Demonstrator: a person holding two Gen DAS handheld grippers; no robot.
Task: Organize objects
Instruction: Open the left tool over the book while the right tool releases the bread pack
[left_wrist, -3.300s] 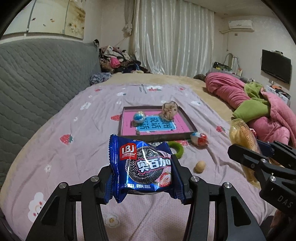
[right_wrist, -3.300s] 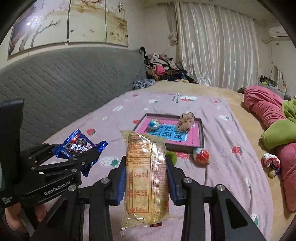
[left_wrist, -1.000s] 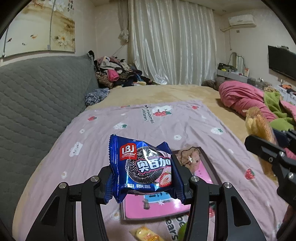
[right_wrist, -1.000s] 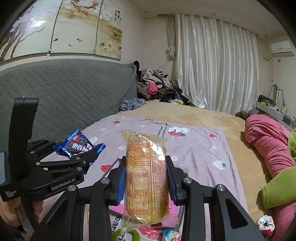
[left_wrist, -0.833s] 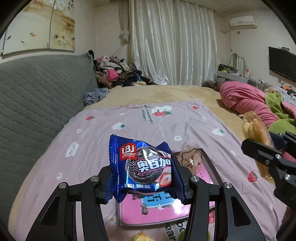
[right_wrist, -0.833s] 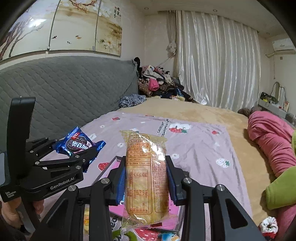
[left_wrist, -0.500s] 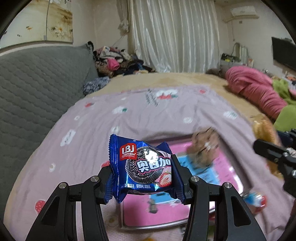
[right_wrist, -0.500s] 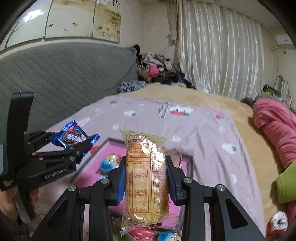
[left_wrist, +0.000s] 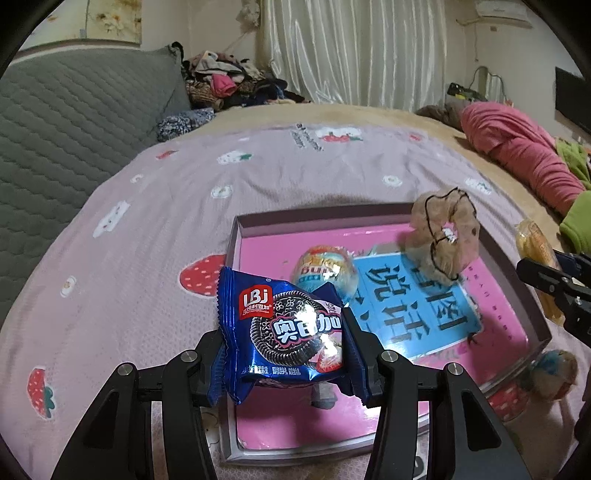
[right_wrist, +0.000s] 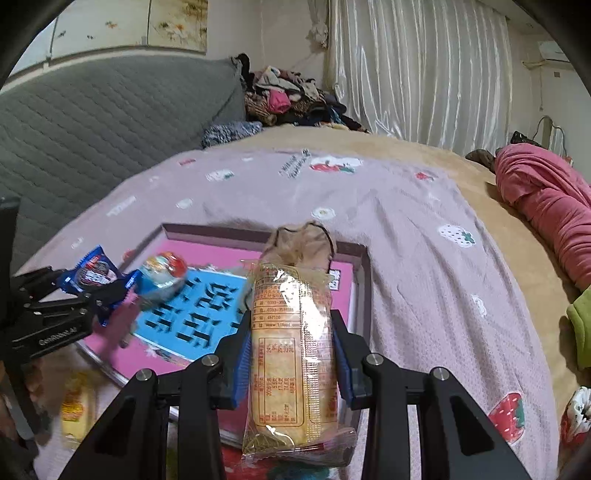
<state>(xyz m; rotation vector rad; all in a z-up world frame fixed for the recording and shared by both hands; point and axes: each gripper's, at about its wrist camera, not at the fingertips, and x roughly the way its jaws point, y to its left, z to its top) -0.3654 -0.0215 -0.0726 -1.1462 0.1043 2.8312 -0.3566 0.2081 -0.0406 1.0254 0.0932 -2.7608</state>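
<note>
My left gripper (left_wrist: 284, 354) is shut on a blue cookie packet (left_wrist: 284, 332) and holds it over the near left part of a shallow pink tray (left_wrist: 236, 273) with a blue panel. My right gripper (right_wrist: 291, 350) is shut on a long clear cracker packet (right_wrist: 291, 350) above the tray's (right_wrist: 364, 273) near right side. In the tray lie a foil-wrapped egg (left_wrist: 325, 273) and a beige scrunchie (left_wrist: 443, 236). The left gripper with its packet (right_wrist: 92, 275) shows at the left of the right wrist view. The right gripper's cracker packet (left_wrist: 535, 251) shows at the right edge of the left wrist view.
The tray lies on a lilac strawberry-print bedspread (left_wrist: 147, 229). Another wrapped egg (left_wrist: 554, 373) lies outside the tray's near right corner. A yellow snack packet (right_wrist: 75, 410) lies near the tray. A grey quilted headboard (left_wrist: 55, 122) is at the left, a pink duvet (left_wrist: 517, 155) at the right.
Both grippers have tilted down and moved closer over the tray, which now fills the view. Both still hold their packets.
</note>
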